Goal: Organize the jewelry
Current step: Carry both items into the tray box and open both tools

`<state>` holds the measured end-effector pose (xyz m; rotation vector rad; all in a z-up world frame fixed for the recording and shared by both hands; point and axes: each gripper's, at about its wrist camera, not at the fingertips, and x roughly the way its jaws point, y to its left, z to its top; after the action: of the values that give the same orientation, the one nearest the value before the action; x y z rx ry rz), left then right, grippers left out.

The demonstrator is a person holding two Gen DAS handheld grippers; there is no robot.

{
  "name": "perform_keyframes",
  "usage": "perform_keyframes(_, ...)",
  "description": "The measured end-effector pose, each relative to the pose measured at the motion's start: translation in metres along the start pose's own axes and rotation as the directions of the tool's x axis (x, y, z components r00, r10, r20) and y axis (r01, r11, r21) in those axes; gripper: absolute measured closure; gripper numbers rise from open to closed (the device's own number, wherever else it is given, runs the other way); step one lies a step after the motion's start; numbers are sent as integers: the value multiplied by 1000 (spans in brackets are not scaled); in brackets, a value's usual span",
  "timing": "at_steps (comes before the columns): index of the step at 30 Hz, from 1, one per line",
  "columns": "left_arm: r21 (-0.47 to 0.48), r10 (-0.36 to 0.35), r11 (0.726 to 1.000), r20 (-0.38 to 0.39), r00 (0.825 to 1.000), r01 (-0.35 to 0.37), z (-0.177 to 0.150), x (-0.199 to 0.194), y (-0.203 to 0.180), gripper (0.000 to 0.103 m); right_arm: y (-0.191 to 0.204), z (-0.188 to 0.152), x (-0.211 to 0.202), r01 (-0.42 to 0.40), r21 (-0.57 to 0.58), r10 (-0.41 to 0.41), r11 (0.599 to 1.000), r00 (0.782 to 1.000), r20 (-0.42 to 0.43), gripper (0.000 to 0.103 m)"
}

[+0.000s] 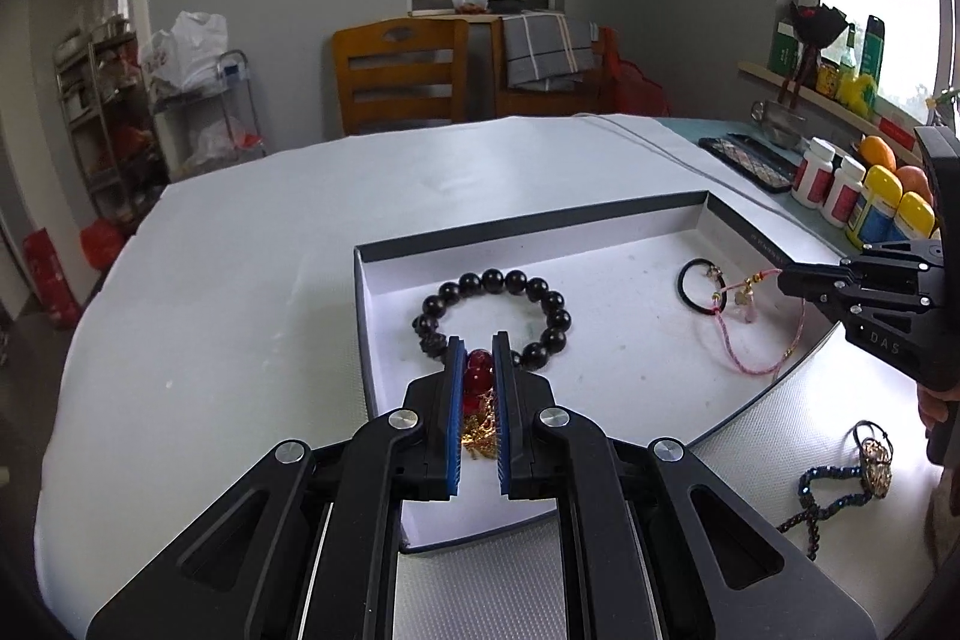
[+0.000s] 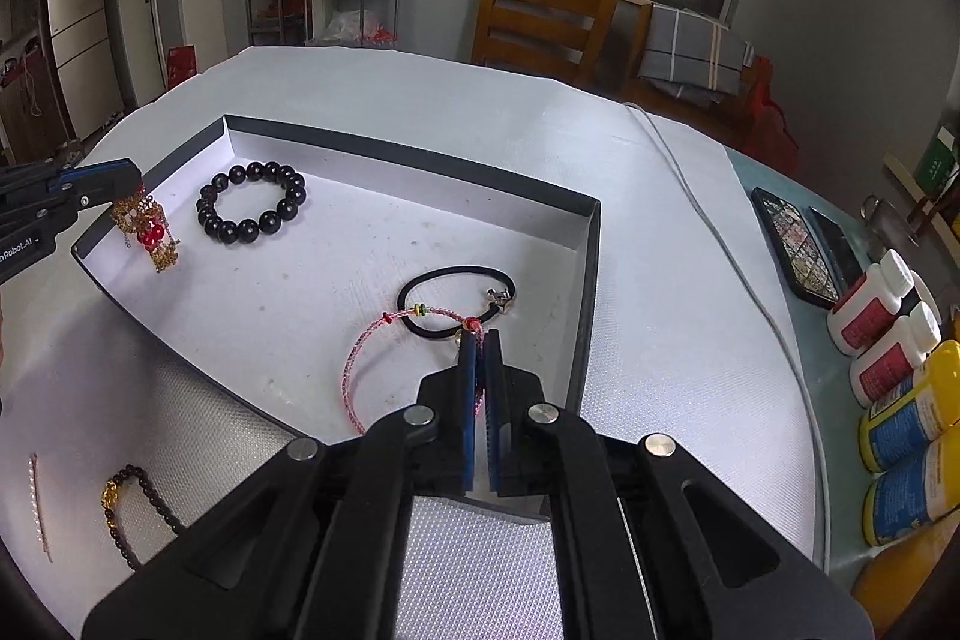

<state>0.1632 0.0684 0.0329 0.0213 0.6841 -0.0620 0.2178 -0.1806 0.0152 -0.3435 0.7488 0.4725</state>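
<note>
Right wrist view: the right gripper (image 2: pixel 480 340) pinches the pink cord bracelet (image 2: pixel 354 370), which trails left over the tray (image 2: pixel 591 244) floor; the left gripper (image 1: pixel 479 349) clamps the red-and-gold piece (image 1: pixel 478 370) above the near-left corner.

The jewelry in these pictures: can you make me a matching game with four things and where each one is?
Things:
1. red and gold ornament
2. pink cord bracelet
3. black bead bracelet
4. dark blue beaded chain

Places:
A. lying free on the box floor
B. on the table mat, outside the box
C. pinched by the left gripper
D. pinched by the right gripper

Pairs: 1-C, 2-D, 3-A, 4-B. The box is the grey-rimmed tray with the white floor.
</note>
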Motion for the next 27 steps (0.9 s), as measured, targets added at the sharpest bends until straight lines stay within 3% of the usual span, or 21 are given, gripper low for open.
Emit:
perform_keyframes(12,17,-25,999,-104,994,27,-11,24,-3,94,3,-4,9,-22,-25,21,999,999,-47,101)
perform_keyframes(27,48,8,999,-119,993,-3,-14,29,-7,91,5,-4,11,-39,-17,38,999,997,-61,98)
